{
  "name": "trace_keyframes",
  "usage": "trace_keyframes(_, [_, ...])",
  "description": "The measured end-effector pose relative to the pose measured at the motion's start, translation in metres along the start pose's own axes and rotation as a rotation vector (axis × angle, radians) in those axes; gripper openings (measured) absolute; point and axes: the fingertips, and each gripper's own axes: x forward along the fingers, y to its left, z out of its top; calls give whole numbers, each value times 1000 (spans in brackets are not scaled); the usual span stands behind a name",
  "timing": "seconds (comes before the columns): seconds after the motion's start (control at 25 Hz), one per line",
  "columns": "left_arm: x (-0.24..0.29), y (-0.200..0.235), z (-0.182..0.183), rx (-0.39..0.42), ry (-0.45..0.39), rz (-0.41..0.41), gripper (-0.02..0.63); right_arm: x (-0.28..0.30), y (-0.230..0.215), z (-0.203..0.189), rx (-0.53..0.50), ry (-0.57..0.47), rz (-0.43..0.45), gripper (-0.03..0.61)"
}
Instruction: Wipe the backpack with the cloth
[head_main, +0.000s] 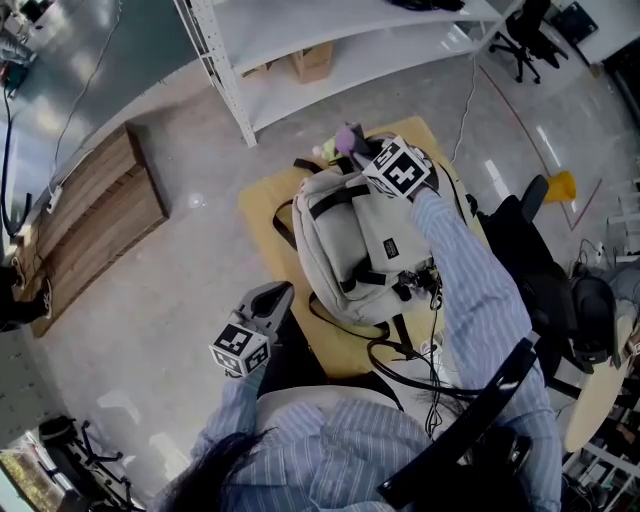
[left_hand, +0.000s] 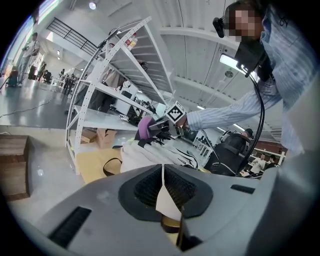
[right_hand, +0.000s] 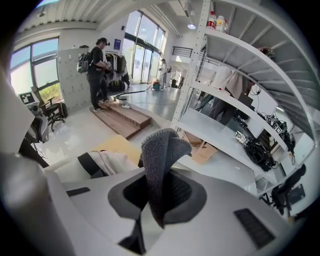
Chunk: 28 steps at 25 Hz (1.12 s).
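A light grey backpack (head_main: 352, 245) with black straps lies on a yellowish table (head_main: 262, 205). My right gripper (head_main: 360, 152) is over the backpack's far top end, shut on a purple-grey cloth (head_main: 347, 137). In the right gripper view the cloth (right_hand: 161, 147) sticks up folded from between the jaws, with the backpack (right_hand: 102, 162) to the left below it. My left gripper (head_main: 277, 293) hangs off the table's near left corner, apart from the backpack. Its jaws are shut with nothing in them (left_hand: 162, 172). From there the backpack (left_hand: 145, 152) and cloth (left_hand: 146, 126) show ahead.
A white shelving rack (head_main: 235, 85) stands behind the table, with a cardboard box (head_main: 311, 62) on its low shelf. A wooden platform (head_main: 95, 215) lies on the floor at left. A black office chair (head_main: 530, 250) and black cables (head_main: 400, 352) crowd the right side.
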Motion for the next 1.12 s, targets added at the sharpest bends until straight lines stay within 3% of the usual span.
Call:
trace_keyframes(0.4, [-14,-4,-1,1,-29,-1,15,11,74,52,-72,-54,99,41])
trace_keyframes(0.72, [-31,-2,-10,-14,-37,28,15,26,122,84,-186,-76,163,41])
trace_keyframes(1.04, [-40,0,-11,-20,-42,48,15,18,131,121,-129,-149,172,41])
trace_keyframes(1.12, [-41,0,-12,-19,-44,49,15,19,132,122,-73,-152,169,41])
